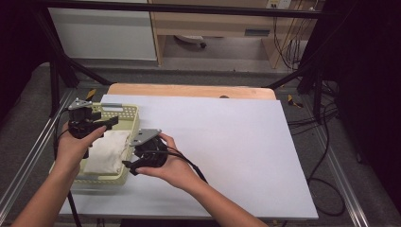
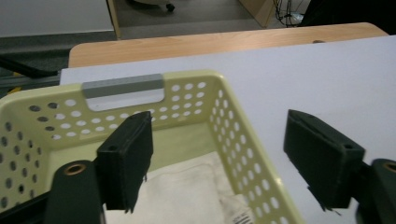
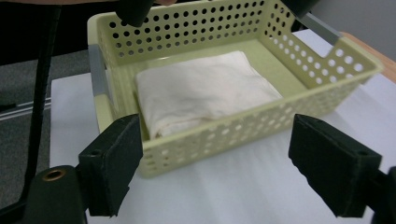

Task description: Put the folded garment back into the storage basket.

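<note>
Right gripper [image 3: 215, 168]: jaws spread wide, nothing between them. It sits just outside the long side wall of the basket [image 3: 243, 135], low over the counter [image 3: 233, 196], aimed across the basket.

Left gripper [image 2: 219, 163]: also wide open and empty. One jaw hangs inside the basket [image 2: 196, 84] above the cloth, the other outside the near wall over the white counter [image 2: 327, 79]. So it straddles the wall but doesn't clamp it.

High view: left gripper [image 1: 97, 123] is over the far left part of the basket [image 1: 130, 118], right gripper [image 1: 135, 163] just beside its right wall.

Task item: folded white cloth bundle [image 3: 205, 93] lies flat on the basket floor, taking up most of it, printed label visible at one edge in the left gripper view [image 2: 187, 191]. Neither gripper touches it.

Step, my read: pre-grasp, both grippers staged around the basket, no contact yet. Can't tell if the target is the cloth or the basket itself.

Next move needs:
- if cloth: one gripper clears the wall, drops in, pinches a folded edge, not the flat middle
- if basket: close each gripper on a wall, both sides level before lifting
- watch that the light basket doesn't slide on the smooth counter when pushed
</note>
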Available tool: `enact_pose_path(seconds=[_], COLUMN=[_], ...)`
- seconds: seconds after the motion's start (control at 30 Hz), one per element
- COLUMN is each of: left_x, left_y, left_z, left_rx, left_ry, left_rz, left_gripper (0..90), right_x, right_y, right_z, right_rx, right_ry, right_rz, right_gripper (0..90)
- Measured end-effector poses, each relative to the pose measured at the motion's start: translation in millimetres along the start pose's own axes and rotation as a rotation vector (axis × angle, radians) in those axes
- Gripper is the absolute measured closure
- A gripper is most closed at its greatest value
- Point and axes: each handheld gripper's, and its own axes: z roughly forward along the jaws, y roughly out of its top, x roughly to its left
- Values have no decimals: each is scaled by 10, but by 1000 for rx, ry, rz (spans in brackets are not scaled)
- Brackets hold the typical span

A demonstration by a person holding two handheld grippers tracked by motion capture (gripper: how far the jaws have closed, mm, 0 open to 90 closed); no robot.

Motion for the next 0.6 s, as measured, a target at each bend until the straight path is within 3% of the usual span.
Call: enact_pose_path(seconds=[0.07,0.2,0.37,0.43,0.5,0.6], left_x=[-91,-231,-370,-470,-620,-692], left_y=[-10,-134,-323,-382,-465,-534], left_z=[-7,-45,-94,-117,-146,-158], left_rx=[-9,-37,-84,-98,-97,-103], left_ry=[-10,-36,-10,12,-22,-42], left_rz=[8,-6,-43,-14,11,19], left_gripper=[182,172,175,164,146,132], right_x=[-14,-41,-157,-176,-247,-346], right_y=[-113,-217,-412,-445,-532,-615], right_z=[-95,-185,-389,-429,-534,-628], right_rx=[8,4,-9,-12,-22,-17], right_ry=[-10,-47,-97,-106,-137,-193], right_rz=[14,36,80,84,99,114], right_gripper=[126,78,56,54,47,49])
